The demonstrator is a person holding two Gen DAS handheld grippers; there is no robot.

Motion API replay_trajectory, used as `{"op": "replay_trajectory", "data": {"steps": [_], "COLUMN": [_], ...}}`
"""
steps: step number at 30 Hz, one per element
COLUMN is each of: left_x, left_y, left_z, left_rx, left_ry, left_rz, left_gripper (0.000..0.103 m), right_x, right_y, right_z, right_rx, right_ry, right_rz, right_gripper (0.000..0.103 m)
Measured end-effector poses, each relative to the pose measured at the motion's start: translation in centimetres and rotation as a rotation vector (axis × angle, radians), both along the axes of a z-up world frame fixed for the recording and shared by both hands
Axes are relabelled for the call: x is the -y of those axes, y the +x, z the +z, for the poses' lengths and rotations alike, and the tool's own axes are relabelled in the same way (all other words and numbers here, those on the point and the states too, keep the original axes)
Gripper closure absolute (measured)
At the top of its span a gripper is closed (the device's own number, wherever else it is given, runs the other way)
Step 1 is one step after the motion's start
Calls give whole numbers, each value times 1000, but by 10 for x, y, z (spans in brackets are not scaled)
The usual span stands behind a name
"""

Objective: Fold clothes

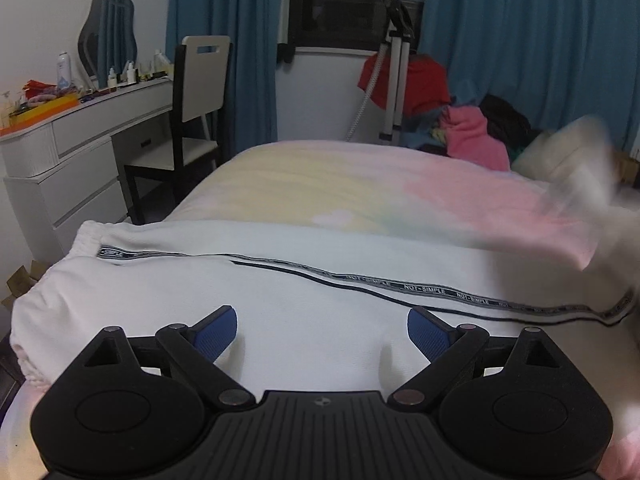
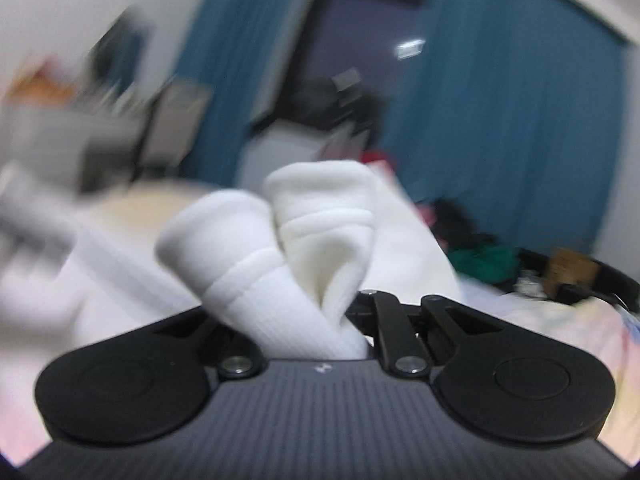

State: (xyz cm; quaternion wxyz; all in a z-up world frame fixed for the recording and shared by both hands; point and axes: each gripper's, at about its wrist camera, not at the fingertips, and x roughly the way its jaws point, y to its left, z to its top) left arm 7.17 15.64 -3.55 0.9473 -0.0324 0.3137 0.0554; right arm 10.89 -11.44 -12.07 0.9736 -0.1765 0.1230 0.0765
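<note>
White sweatpants [image 1: 248,292] with a black lettered side stripe lie lengthwise across the bed, waistband at the left. My left gripper [image 1: 322,332] is open, its blue pads resting low over the pants near the waist end. My right gripper [image 2: 344,320] is shut on the pants' ribbed leg cuffs [image 2: 320,216], which stick up bunched between its hidden fingers. In the left wrist view the lifted leg end [image 1: 580,184] shows as a blur at the right.
The bed has a pastel pink and yellow cover [image 1: 360,180]. A white dresser [image 1: 80,148] and chair [image 1: 196,112] stand at the left. A tripod [image 1: 396,80] and a pile of coloured clothes [image 1: 472,132] lie beyond the bed, before blue curtains.
</note>
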Motion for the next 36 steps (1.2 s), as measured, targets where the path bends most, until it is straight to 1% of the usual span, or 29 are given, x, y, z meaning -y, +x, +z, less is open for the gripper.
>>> {"op": "replay_trajectory", "data": {"steps": [3,4,5,7,9,11,14,16,17,18,19,20,21,22,23,27,29,31,33,35,36], "left_x": [-5,-7,-8,-10,-12,-12,-11,-9,-7,-4,-2,0,3,5,8,17,22,29,36,46,50], "left_y": [-3,-4,-6,-8,-9,-10,-11,-13,-14,-16,-17,-18,-19,-22,-24,-35,-41,-45,-48,-48,-49], "left_z": [2,2,2,4,6,6,6,6,6,6,6,6,6,6,6,4,2,1,0,-3,-7], "left_rx": [1,2,6,18,31,42,55,68,74,78,83,87,91,95,99,106,104,111,115,99,87], "left_ry": [-36,-48,-59,-82,-109,-139,-184,-191,-193,-199,-206,-213,-219,-225,-230,-250,-258,-260,-243,-210,-198], "left_rz": [9,11,10,8,1,-16,-47,-66,-77,-93,-108,-123,-138,-155,-171,-226,-246,-273,-294,-313,-324], "left_gripper": [9,9,9,9,9,9,9,9,9,9,9,9,9,9,9,10,13,17,20,36,44], "right_x": [-39,-44,-46,-43,-48,-54,-66,-65,-62,-60,-58,-53,-48,-43,-37,4,24,45,66,85,90], "right_y": [-4,-6,-8,-8,-10,-11,-3,-5,-5,-5,-3,-8,-12,-17,-22,-32,-37,-42,-47,-51,-47], "right_z": [-51,-62,-66,-60,-48,-43,-50,-46,-42,-37,-33,-26,-19,-12,-6,5,10,15,21,25,20], "right_rx": [-132,-128,-119,-123,-101,-95,-155,-168,-190,-217,-242,-273,-301,-329,-352,-349,-346,-344,-341,-339,-347], "right_ry": [-170,-215,-231,-201,-190,-204,-235,-197,-169,-142,-121,-98,-68,-39,-9,118,181,244,307,367,379], "right_rz": [72,65,61,48,46,55,51,54,68,87,111,141,166,191,207,98,43,-12,-68,-124,-160], "right_gripper": [92,92,92,92,91,91,90,86,84,78,67,61,49,40,38,37,37,37,37,37,37]}}
